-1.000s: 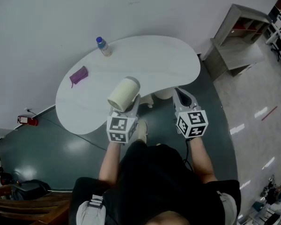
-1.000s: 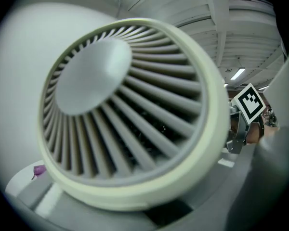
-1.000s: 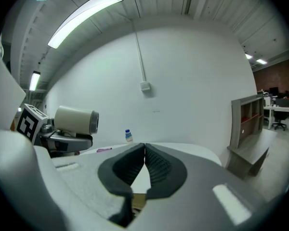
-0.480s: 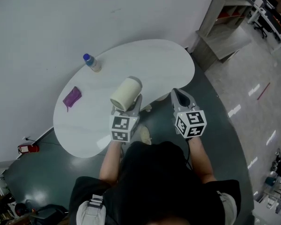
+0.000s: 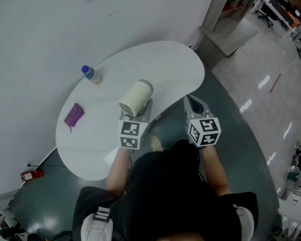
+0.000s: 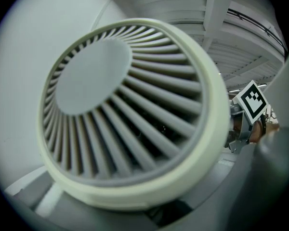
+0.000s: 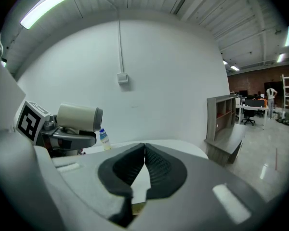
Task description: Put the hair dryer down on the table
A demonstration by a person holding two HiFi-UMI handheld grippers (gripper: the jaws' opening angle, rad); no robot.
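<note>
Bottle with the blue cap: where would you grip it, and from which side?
The bottle stands upright near the table's far edge, so I'd close the right gripper's fingers level around its body below the cap, coming from the person's side.

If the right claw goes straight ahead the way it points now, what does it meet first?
Most likely the white table, near its close edge, since the right claw tilts slightly down toward it; depth is unclear.

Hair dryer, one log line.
cream cylindrical hair dryer: in left claw | above white rounded table, not down | right claw: shut, empty
</note>
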